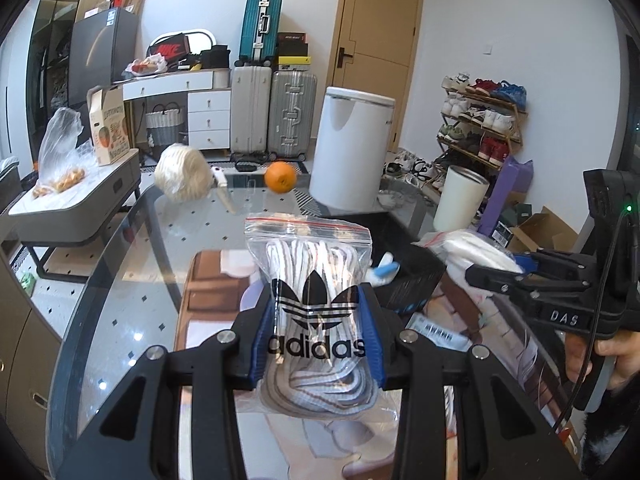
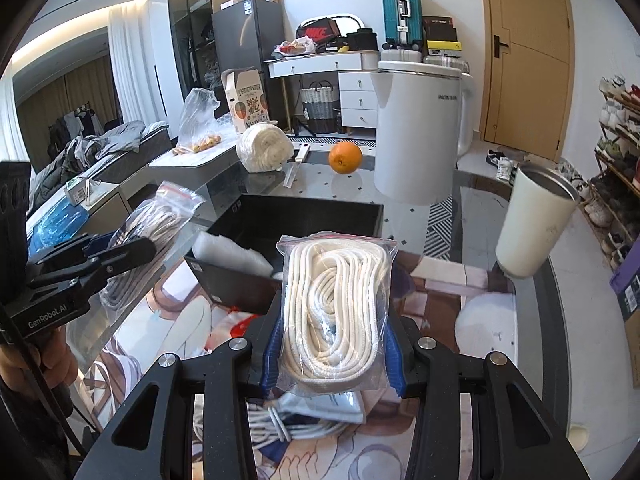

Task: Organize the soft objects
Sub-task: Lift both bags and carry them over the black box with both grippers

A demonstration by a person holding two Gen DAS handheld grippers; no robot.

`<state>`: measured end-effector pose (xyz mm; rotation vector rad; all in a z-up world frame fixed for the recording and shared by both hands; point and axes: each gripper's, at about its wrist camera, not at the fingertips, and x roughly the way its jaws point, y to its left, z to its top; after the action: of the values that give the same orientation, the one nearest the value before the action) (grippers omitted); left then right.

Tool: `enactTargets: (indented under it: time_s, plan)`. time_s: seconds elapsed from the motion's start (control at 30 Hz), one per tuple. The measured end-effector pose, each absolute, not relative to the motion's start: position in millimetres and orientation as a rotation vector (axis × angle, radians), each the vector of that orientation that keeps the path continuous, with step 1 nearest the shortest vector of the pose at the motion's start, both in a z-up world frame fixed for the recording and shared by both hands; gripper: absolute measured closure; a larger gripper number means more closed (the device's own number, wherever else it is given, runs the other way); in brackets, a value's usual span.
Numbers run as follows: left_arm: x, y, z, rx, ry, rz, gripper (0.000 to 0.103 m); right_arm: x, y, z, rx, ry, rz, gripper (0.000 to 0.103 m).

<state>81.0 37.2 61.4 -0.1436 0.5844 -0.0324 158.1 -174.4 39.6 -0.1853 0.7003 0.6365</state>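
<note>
Bags of laces are up off the table, one [image 1: 316,316] squeezed in the left gripper [image 1: 318,336], one [image 2: 336,312] in the right gripper [image 2: 334,348], and should go next into the black box [image 2: 304,216].

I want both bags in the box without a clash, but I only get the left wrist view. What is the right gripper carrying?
Observer: The right gripper is shut on a clear bag of cream rope.
Operator: Is there anything in the black box?
Observer: Yes, a white foam-like pad lies inside the black box, against its left wall.
Operator: Anything loose under the right gripper?
Observer: A white cable bundle lies on the mat below it, partly hidden.
Operator: And my bag?
Observer: The left gripper is shut on the adidas bag of laces.
</note>
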Motion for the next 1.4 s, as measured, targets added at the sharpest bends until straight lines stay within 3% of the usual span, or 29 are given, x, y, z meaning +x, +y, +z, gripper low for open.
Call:
enactTargets:
  time_s: [0.77,1.4]
  plan:
    - [165.4,31.7,54.2,-0.135,0.676,-0.080,0.065,216.6,-113.7,24.8,-0.350,0.781,0.676,0.061]
    - [182.0,36.9,64.2,-0.127,0.654,-0.107,0.065,235.3,-96.9,22.3,-0.411,0.799,0.678,0.061]
